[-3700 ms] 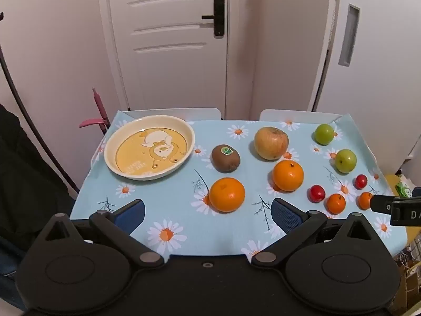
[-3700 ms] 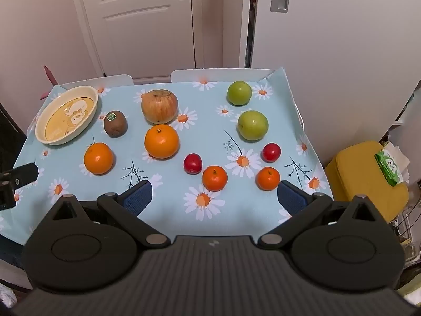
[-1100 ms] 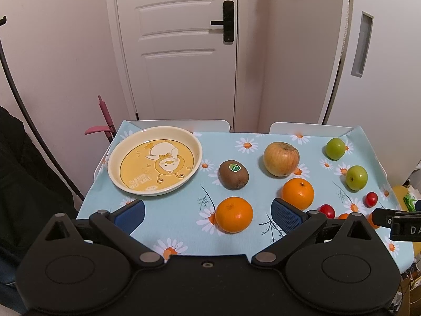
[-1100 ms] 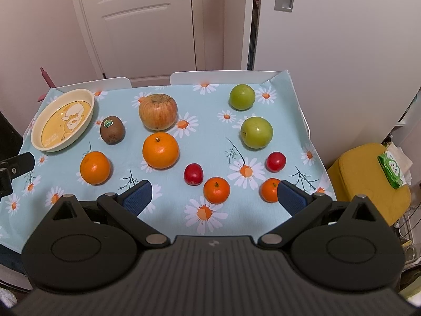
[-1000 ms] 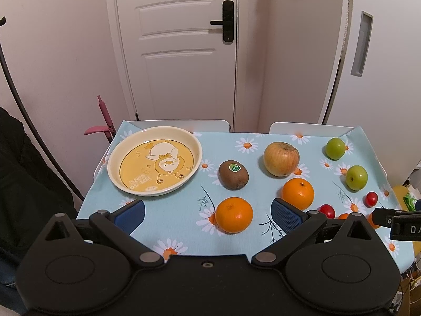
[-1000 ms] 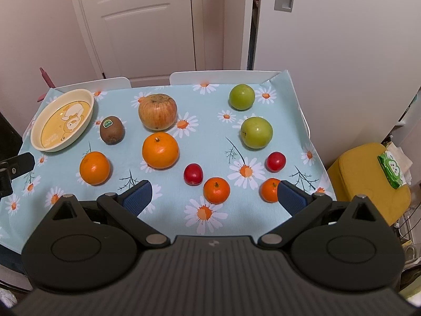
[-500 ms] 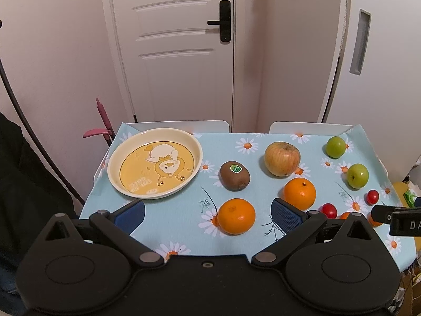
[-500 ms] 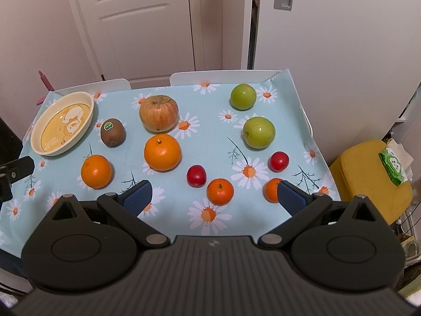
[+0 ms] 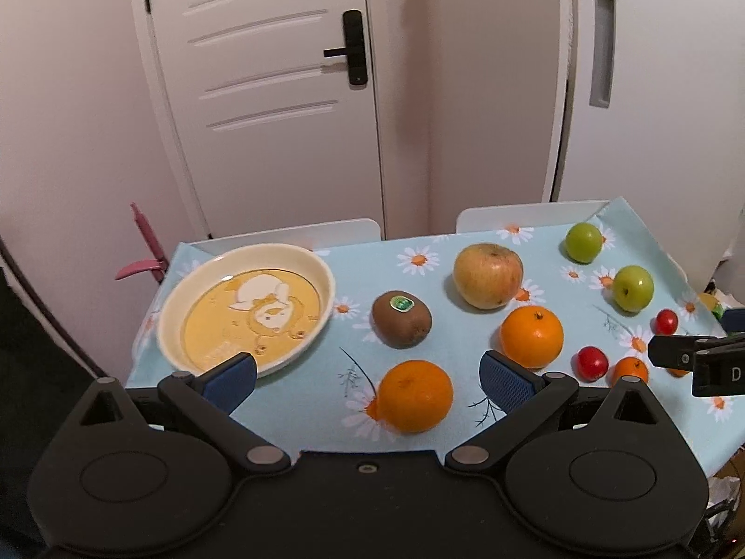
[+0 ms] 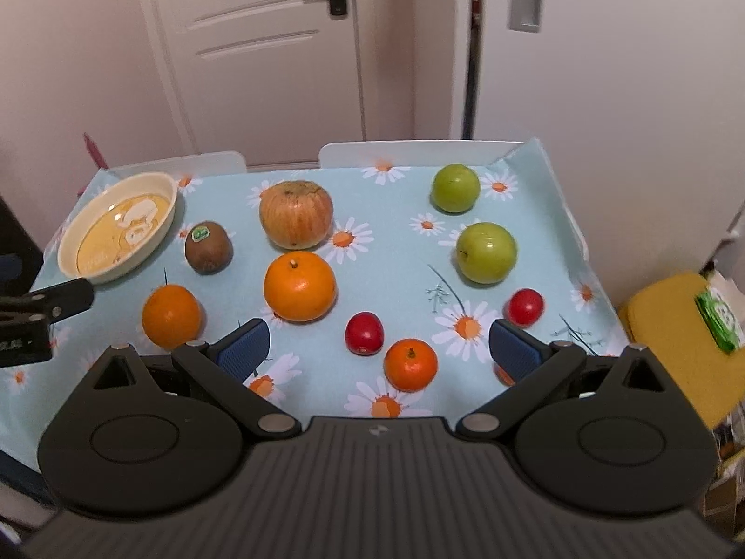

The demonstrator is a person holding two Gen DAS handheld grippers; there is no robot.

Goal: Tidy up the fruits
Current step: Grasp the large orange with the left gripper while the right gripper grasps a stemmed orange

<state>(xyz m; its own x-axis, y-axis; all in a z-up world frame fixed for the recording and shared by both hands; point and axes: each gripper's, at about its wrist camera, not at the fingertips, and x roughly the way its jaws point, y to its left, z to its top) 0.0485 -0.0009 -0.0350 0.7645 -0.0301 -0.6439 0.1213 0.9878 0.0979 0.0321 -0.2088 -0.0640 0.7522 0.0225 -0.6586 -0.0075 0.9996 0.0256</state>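
Observation:
An empty cream plate [image 9: 321,270] [image 10: 70,233] sits at the table's left. Fruit lies loose on the daisy cloth: a kiwi [image 9: 401,319] [image 10: 208,247], a big apple [image 9: 487,275] [image 10: 295,214], two oranges [image 9: 414,396] [image 9: 531,336] [image 10: 171,316] [image 10: 300,286], two green apples [image 10: 455,187] [image 10: 486,252], two red fruits [image 10: 364,333] [image 10: 525,306] and a mandarin [image 10: 410,365]. My left gripper [image 9: 368,375] is open and empty, just before the near orange. My right gripper [image 10: 379,347] is open and empty, above the mandarin and red fruit.
The table [image 10: 396,146] stands against a white door [image 9: 279,93] and wall. A yellow stool [image 10: 670,326] with a green packet stands right of the table. A pink hanger [image 9: 144,251] sticks up at the left edge. The right gripper's tip [image 9: 698,358] shows in the left wrist view.
Both grippers have moved forward and lower toward the table, so the fruit looks larger. Nothing has been picked up and no fruit has moved.

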